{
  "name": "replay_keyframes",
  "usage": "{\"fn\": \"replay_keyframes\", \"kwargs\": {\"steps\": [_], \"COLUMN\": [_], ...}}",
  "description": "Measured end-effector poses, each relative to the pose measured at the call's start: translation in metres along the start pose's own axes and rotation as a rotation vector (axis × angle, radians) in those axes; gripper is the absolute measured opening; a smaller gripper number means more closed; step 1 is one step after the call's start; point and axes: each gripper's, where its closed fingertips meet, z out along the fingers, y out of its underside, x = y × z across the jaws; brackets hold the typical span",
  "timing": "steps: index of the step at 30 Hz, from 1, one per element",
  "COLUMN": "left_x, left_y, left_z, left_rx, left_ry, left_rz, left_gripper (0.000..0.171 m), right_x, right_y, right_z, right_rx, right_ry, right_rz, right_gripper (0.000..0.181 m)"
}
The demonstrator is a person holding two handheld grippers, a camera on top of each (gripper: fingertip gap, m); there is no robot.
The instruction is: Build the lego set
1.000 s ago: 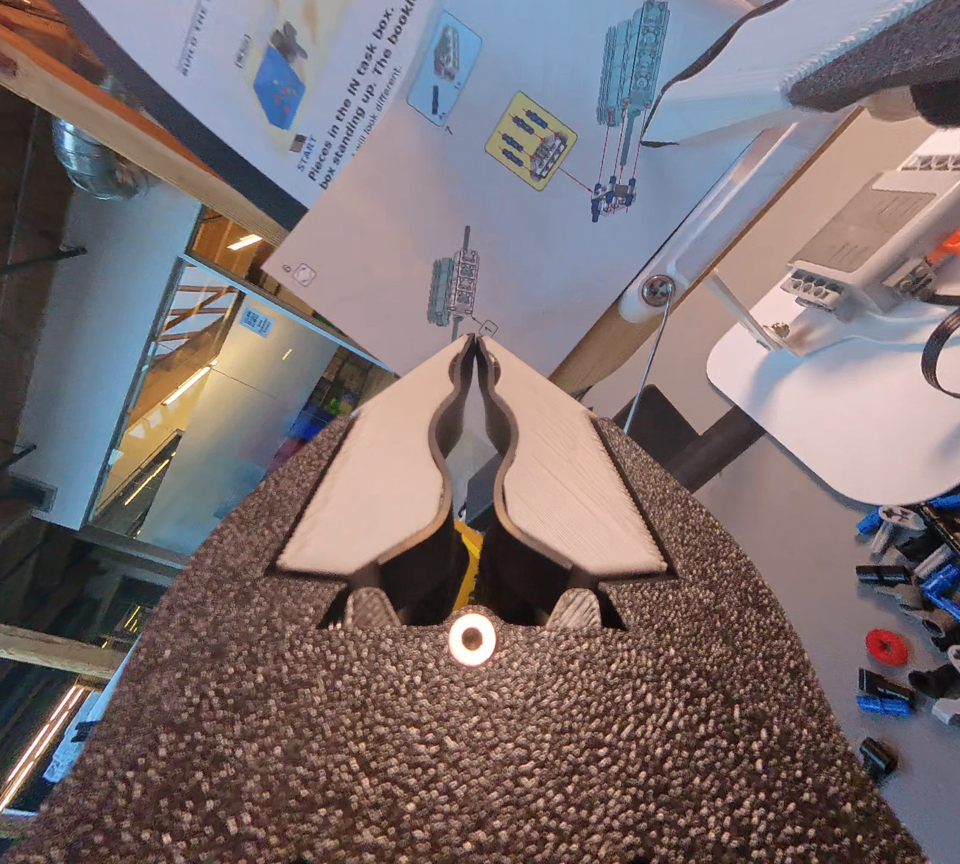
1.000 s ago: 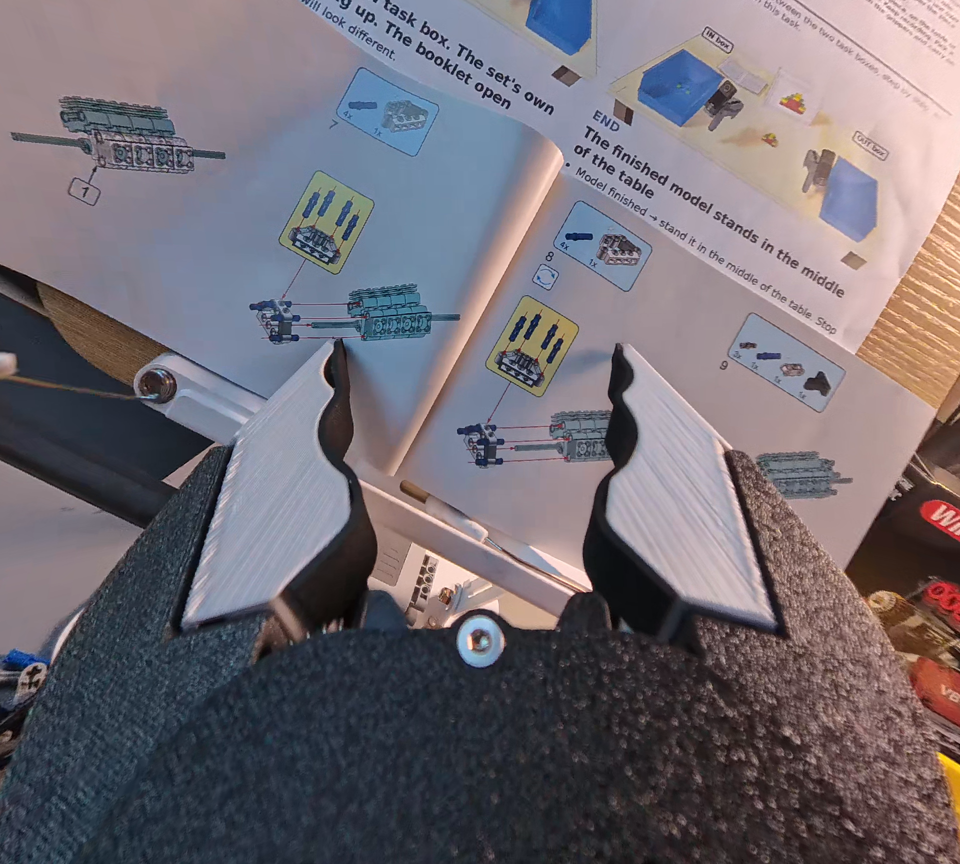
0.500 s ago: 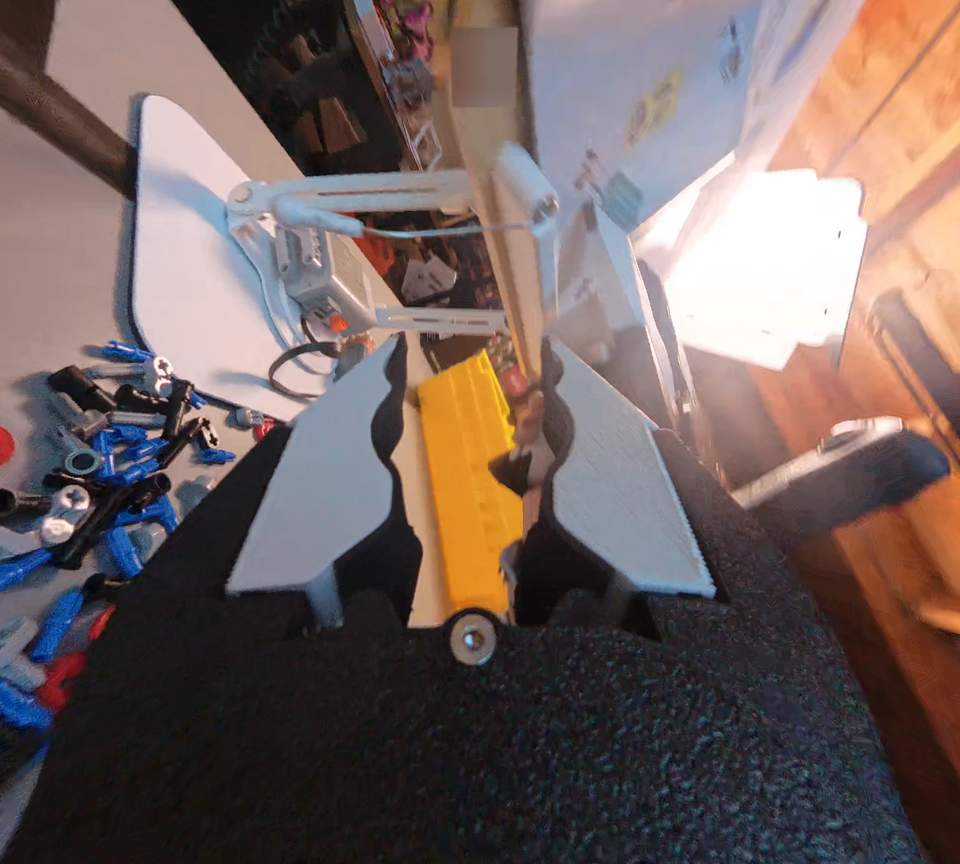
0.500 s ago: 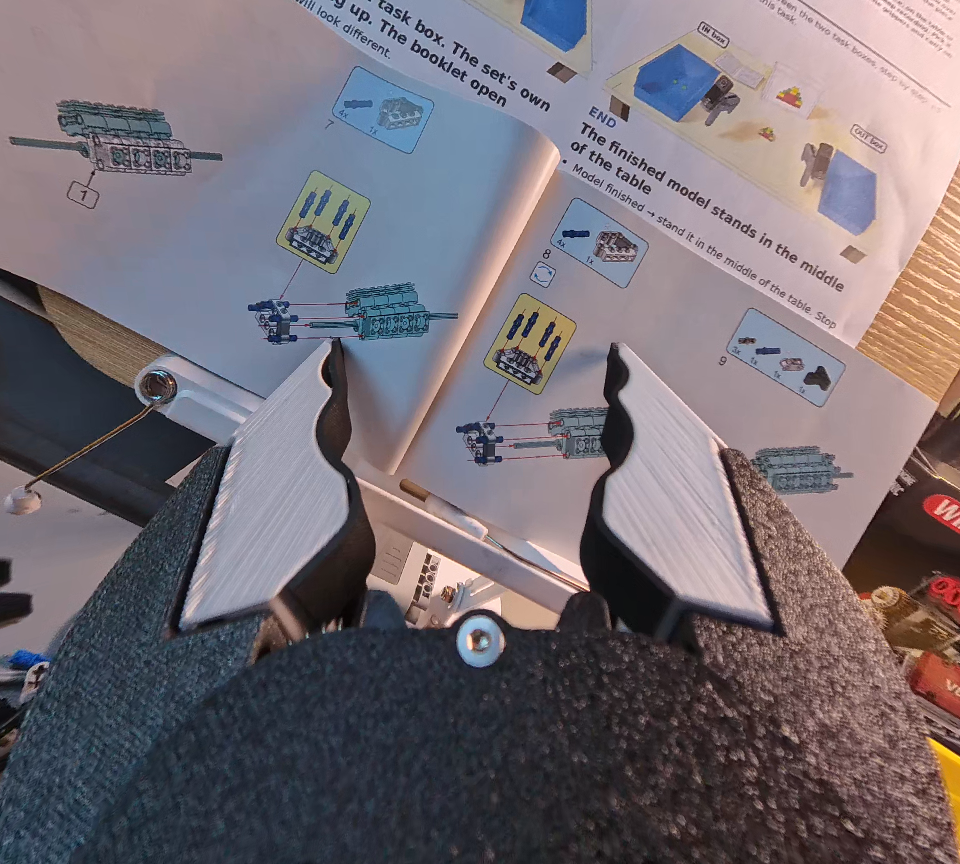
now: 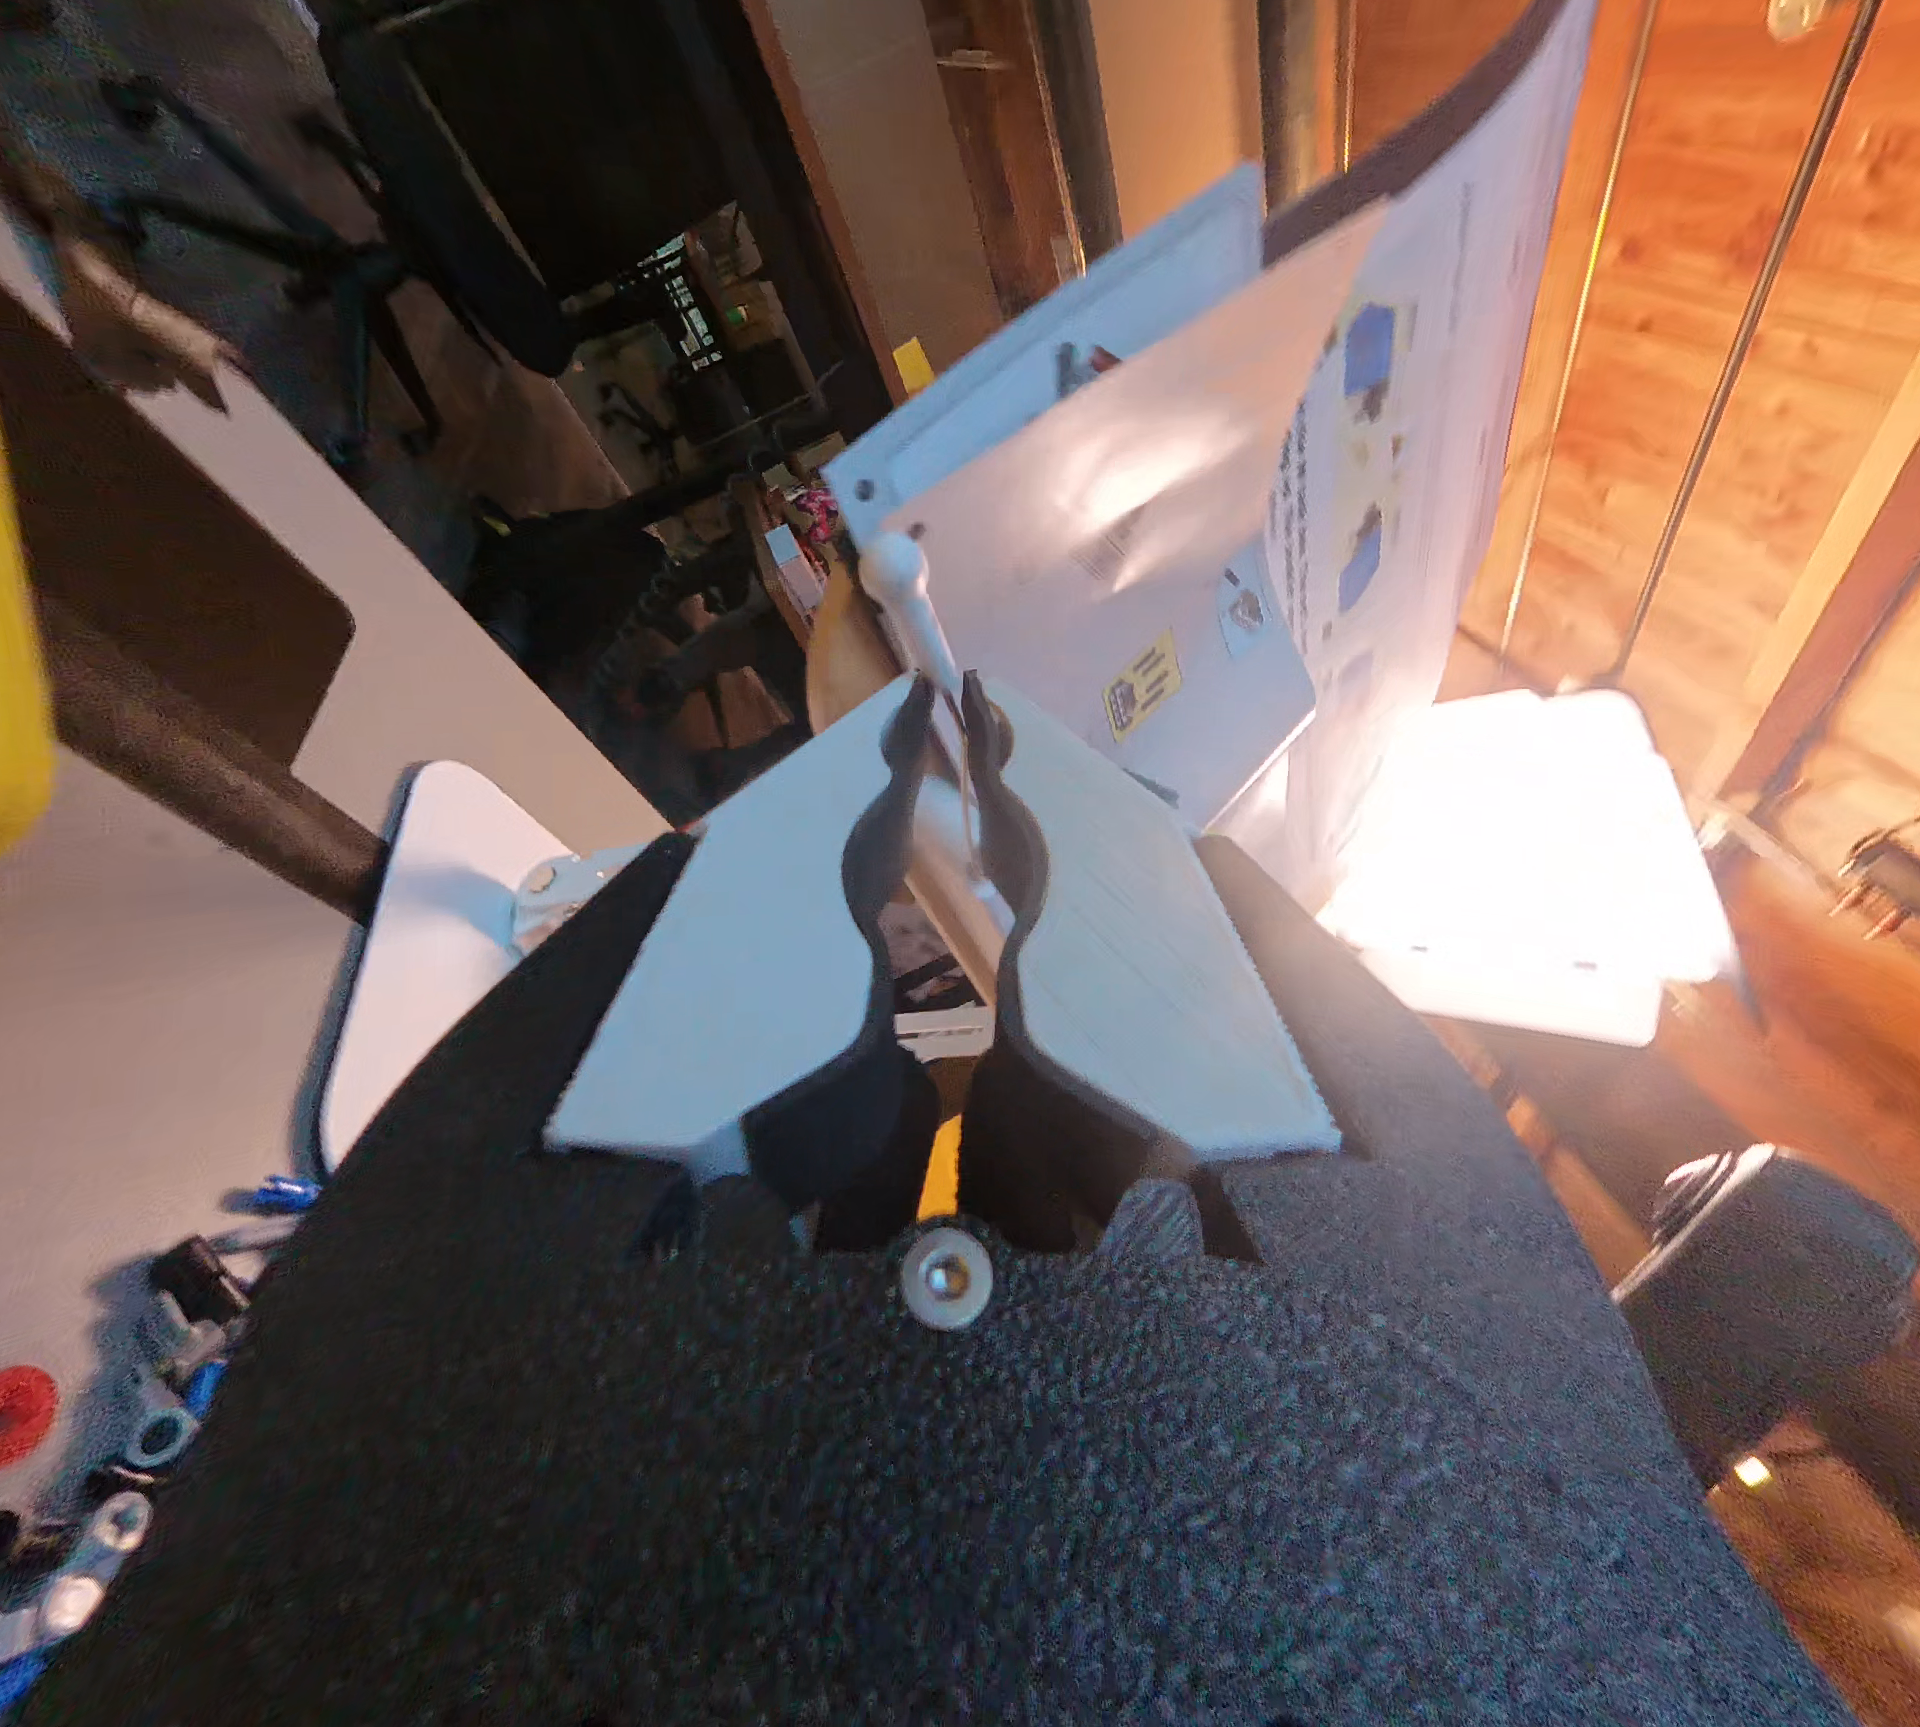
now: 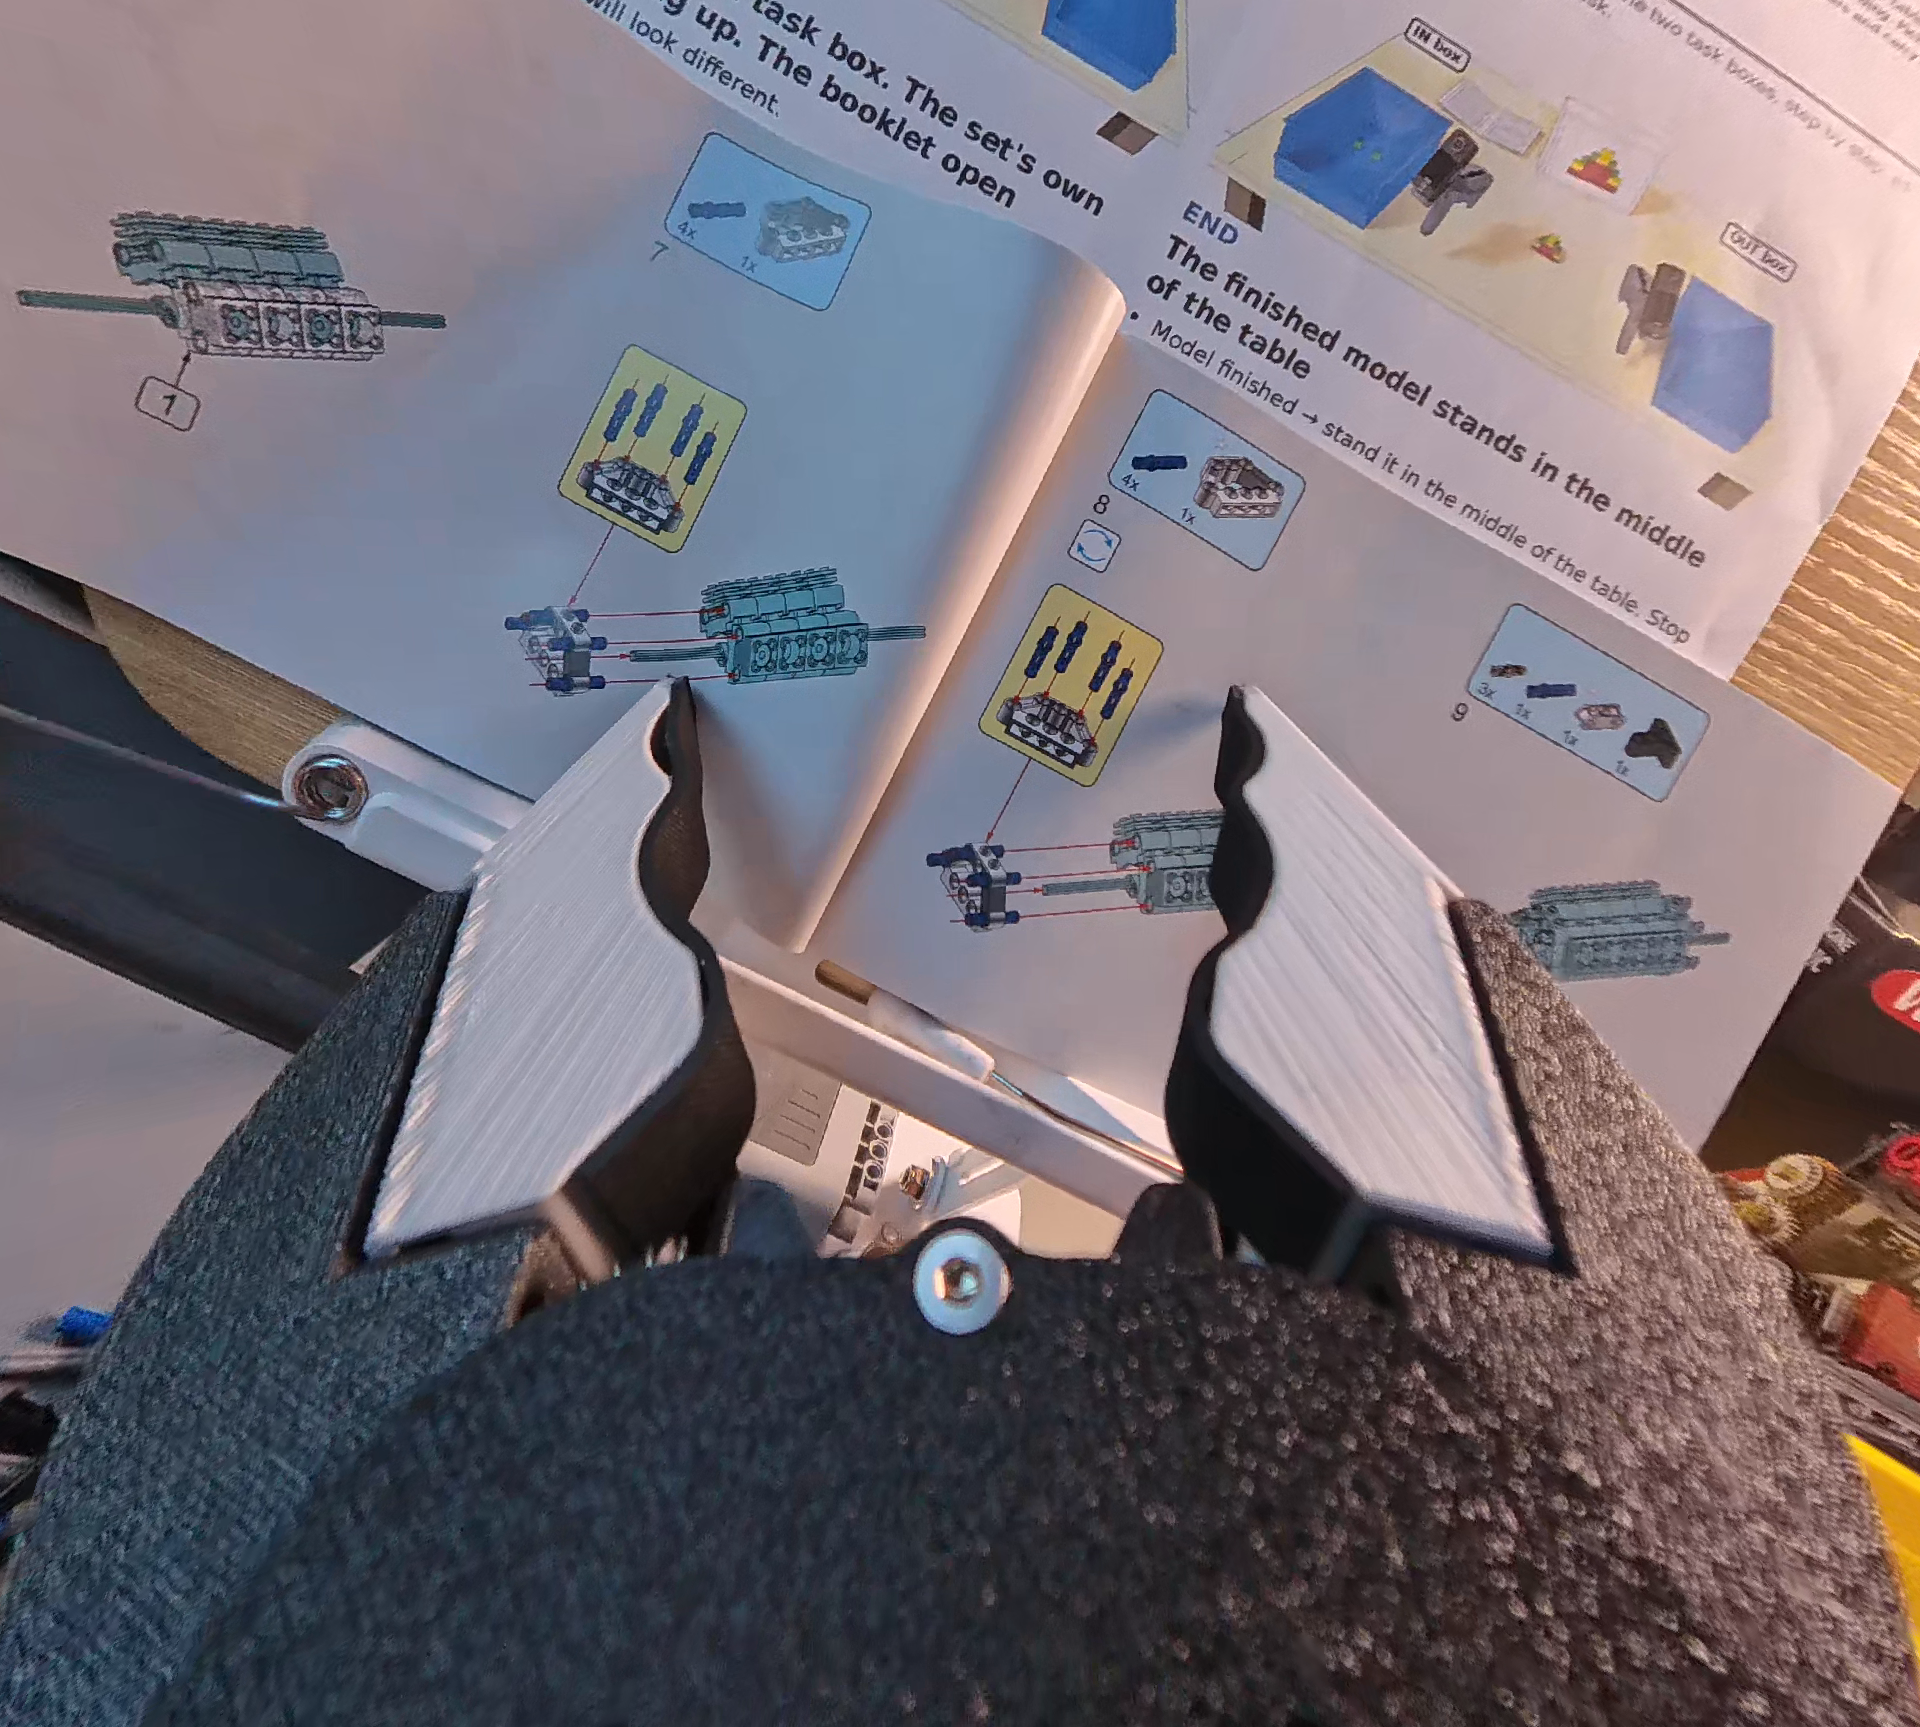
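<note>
An open building-instruction booklet (image 6: 831, 389) stands on a white book stand (image 6: 935, 1043), with a printed sheet (image 6: 1351, 119) behind it. My right gripper (image 6: 956, 695) is open and empty, its fingertips just short of the booklet's two lower pages. In the left wrist view I see the booklet (image 5: 1122, 534) edge-on from the stand's left side. My left gripper (image 5: 945, 701) is closed on the stand's thin white-tipped page-holder wire (image 5: 914, 607), which runs between its jaws. In the right wrist view that wire leaves its hinge screw (image 6: 327, 784) toward the left.
Loose small blue, black, grey and red building pieces (image 5: 135, 1365) lie on the grey table at lower left. The stand's white base (image 5: 416, 929) sits beside them. A bright white panel (image 5: 1507, 846) glares at right. Cluttered shelves (image 6: 1849, 1262) are behind the stand.
My left gripper swung from facing the pages to the stand's left side, opened, then closed on the page-holder wire. The wire has swung away from the page. My right gripper hardly moved.
</note>
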Motion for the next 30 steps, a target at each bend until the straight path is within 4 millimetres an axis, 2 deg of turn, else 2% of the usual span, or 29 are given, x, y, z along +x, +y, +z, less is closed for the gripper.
{"fn": "replay_keyframes", "kwargs": {"steps": [3,5,6,8,9,12,14,16,17,19,21,25,30], "left_x": [0.021,0.043,0.047,0.042,0.035,0.032,0.023,0.008,0.005,0.005,0.004,0.013,0.031], "left_y": [0.007,0.024,0.034,0.041,0.033,0.009,0.0,0.0,0.003,0.01,0.008,0.009,0.019], "left_z": [0.002,0.008,0.012,0.02,0.023,0.015,0.007,0.007,0.01,0.018,0.023,0.02,0.024], "left_rx": [-0.058,-0.155,-0.216,-0.299,-0.287,-0.209,-0.171,-0.198,-0.23,-0.286,-0.303,-0.279,-0.297], "left_ry": [0.019,0.097,0.094,0.024,-0.037,-0.097,-0.142,-0.177,-0.159,-0.113,-0.112,-0.095,-0.05], "left_rz": [0.255,0.438,0.546,0.746,0.803,0.755,0.731,0.703,0.685,0.684,0.699,0.711,0.955], "left_gripper": [0.0,0.0,0.0,0.0,0.0,0.003,0.023,0.044,0.045,0.03,0.009,0.005,0.003], "right_x": [-0.001,-0.001,-0.002,-0.001,-0.001,0.0,0.0,0.0,0.0,0.0,-0.001,-0.001,-0.002], "right_y": [0.0,0.0,0.0,0.0,0.0,0.0,0.001,0.001,0.001,0.001,0.001,0.002,0.002], "right_z": [0.0,0.0,0.0,0.0,0.0,-0.001,0.0,0.0,0.0,0.0,0.0,0.0,-0.001], "right_rx": [0.003,0.004,0.004,0.002,0.0,-0.003,-0.001,0.0,0.0,-0.002,-0.006,-0.003,-0.001], "right_ry": [0.009,0.013,0.011,0.007,0.007,0.008,0.007,0.005,0.004,0.003,0.005,0.008,-0.004], "right_rz": [0.013,0.014,0.016,0.017,0.017,0.016,0.017,0.018,0.017,0.017,0.01,0.009,0.014], "right_gripper": [0.097,0.097,0.097,0.097,0.097,0.097,0.097,0.097,0.097,0.097,0.098,0.098,0.096]}}
